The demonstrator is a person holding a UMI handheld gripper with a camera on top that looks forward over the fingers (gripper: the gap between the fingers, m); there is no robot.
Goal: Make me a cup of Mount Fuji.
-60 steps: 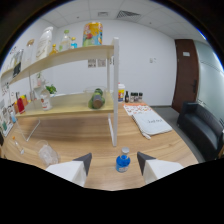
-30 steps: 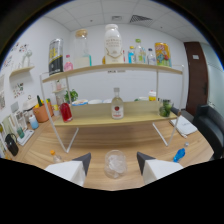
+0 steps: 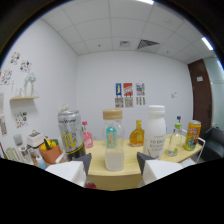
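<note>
1. The room had white walls, a panelled ceiling with a vent (image 3: 148, 44), a dark door (image 3: 205, 95) off to the right of the tongs, and three small posters (image 3: 129, 94) on the far wall; their writing was too small to read.
2. A pale wooden shelf (image 3: 112, 167) ran just beyond the tongs (image 3: 113, 162), carrying a row of drinks.
3. Beyond the left finger stood a tall can (image 3: 70, 133) with yellow and grey print, its lettering not legible, and a pink bottle (image 3: 86, 135) behind it.
4. The clear bottle (image 3: 113, 140) with a tan cap stood between the released, spread tongs, a gap at each side.
5. Beyond the right finger came an amber bottle (image 3: 137, 133), a white bottle (image 3: 155, 131), a glass flask (image 3: 174, 142) and a yellow can (image 3: 192, 135).
</note>
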